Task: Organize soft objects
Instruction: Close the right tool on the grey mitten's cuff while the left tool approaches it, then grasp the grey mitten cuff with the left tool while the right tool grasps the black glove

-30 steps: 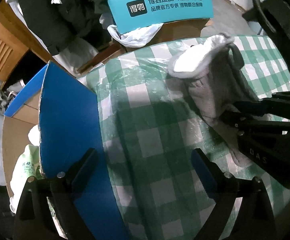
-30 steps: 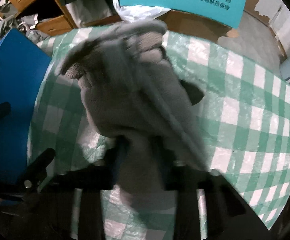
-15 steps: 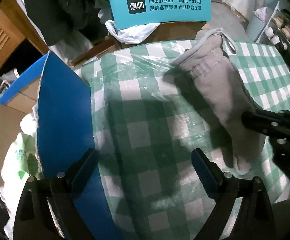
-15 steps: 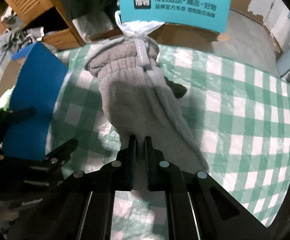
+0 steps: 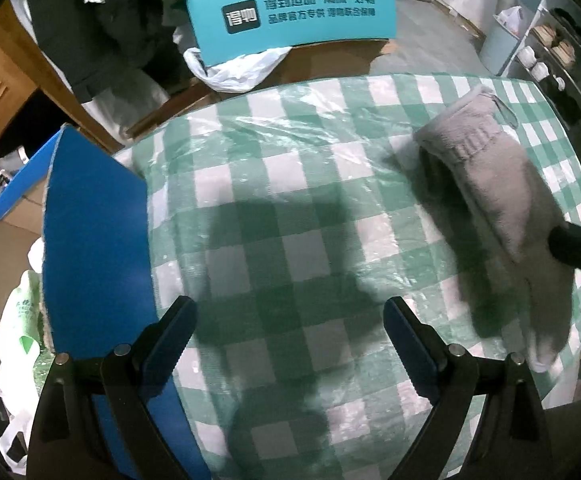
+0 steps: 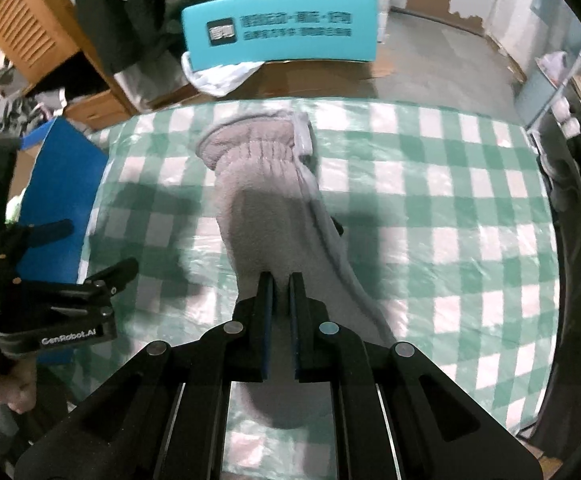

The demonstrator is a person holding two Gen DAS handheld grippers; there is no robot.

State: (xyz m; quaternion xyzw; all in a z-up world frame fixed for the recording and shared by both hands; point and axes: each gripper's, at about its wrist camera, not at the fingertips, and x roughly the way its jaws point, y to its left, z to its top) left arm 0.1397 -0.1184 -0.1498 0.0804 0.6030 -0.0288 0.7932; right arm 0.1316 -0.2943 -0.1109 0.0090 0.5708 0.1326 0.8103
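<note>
Glove (image 6: 274, 216), grey and fleecy, lies stretched on the checked tablecloth (image 6: 450, 208), its near end pinched between the nearly closed fingers of the right gripper (image 6: 281, 280). The left gripper (image 5: 288, 312) hangs wide open, holding nothing, beside a blue box (image 5: 94, 232). Farther off stands a teal sign (image 6: 282, 30).

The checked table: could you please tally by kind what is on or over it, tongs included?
Grey gloves: 1, pinched by the right tongs
Tongs: 2, the left tongs open with nothing between them
Total: 3
</note>
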